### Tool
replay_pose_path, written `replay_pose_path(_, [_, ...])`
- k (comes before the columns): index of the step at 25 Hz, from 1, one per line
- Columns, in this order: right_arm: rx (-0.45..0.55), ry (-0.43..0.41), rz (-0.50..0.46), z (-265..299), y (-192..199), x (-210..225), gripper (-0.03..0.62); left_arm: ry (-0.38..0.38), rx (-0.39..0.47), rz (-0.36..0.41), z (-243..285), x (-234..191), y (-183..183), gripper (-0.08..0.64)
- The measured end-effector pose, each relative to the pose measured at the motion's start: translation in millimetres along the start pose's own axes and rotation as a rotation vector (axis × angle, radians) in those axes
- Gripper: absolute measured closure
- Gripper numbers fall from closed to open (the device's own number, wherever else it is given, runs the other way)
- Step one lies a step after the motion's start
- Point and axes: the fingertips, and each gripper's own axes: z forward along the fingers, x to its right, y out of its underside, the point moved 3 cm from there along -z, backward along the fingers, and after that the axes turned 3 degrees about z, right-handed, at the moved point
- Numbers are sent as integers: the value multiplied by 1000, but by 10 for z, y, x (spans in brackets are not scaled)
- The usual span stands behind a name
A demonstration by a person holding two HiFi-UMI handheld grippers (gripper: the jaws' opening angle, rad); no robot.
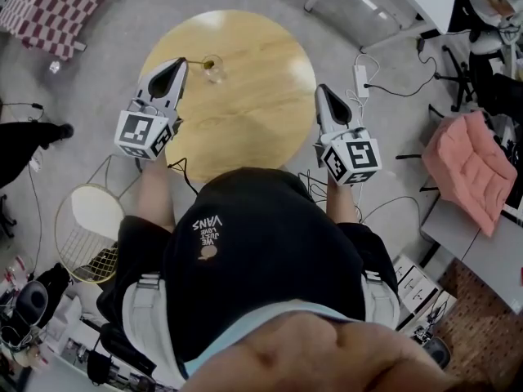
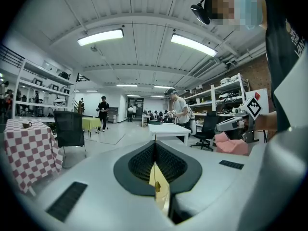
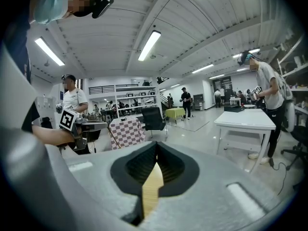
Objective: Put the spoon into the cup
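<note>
1. Step in hand, as I read it: the drop-off. The left gripper (image 1: 180, 64) is out over the round wooden table (image 1: 261, 113), jaws pinched shut on the spoon (image 1: 196, 60), a thin gold-coloured thing poking out of its tip.
2. The spoon runs roughly level from the jaw tips over to the cup (image 1: 214, 70), a small clear glass standing upright near the table's far edge. Its free end reaches the cup's rim. It's too small in the head view to tell if it's actually dipped inside or just above the opening.
3. The left gripper view backs up the grip: jaws together, with a little gold bit showing in the gap below them.
4. The right gripper (image 1: 325, 95) sits at the table's near right edge, well apart from the cup, jaws closed on nothing. It's not involved right now.
5. Next move, my guess: tip the spoon's free end down into the glass, make sure it's past the rim, then open the left jaws. The glass looks light, so a nudge could knock it over.
</note>
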Motion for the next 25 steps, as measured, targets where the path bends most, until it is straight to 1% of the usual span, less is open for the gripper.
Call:
replay_pose_path(14, [-8, 29, 12, 26, 41, 49, 594, 25, -59, -20, 188, -45, 279, 558])
replay_pose_path(25, [-16, 45, 20, 44, 51, 73, 595, 31, -100, -34, 277, -98, 434, 558])
